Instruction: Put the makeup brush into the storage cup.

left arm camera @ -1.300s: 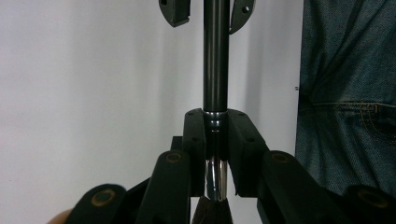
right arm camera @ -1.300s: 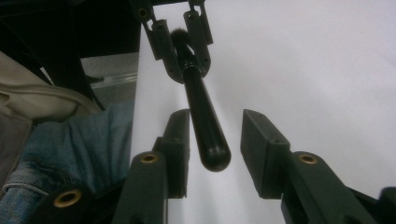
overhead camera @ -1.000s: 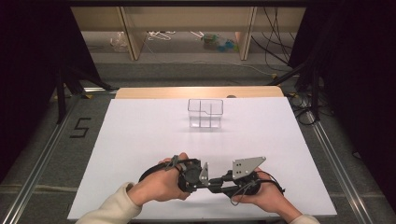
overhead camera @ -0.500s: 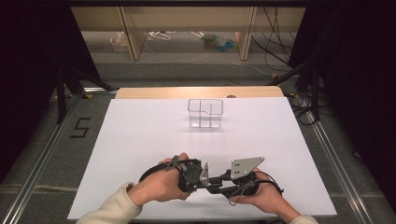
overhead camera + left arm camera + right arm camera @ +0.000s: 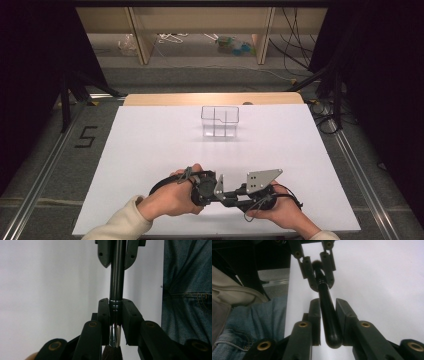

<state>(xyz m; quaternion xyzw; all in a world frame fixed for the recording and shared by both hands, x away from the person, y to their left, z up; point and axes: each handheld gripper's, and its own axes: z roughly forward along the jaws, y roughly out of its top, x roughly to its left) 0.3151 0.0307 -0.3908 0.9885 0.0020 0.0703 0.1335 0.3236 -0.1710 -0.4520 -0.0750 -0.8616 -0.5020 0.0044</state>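
Near the front edge of the white desk [image 5: 150, 150], the left claw [image 5: 115, 315] grips the black brush [image 5: 117, 277] at its metal ferrule and the right claw [image 5: 328, 315] is closed on its handle end, well apart from the clear box [image 5: 220, 121].

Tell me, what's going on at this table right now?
A person holds a brush between two grippers near the table's front edge. The left gripper is shut on the metal ferrule end by the bristles; the right gripper is shut on the dark handle's rounded end. A clear divided container stands farther back, untouched.
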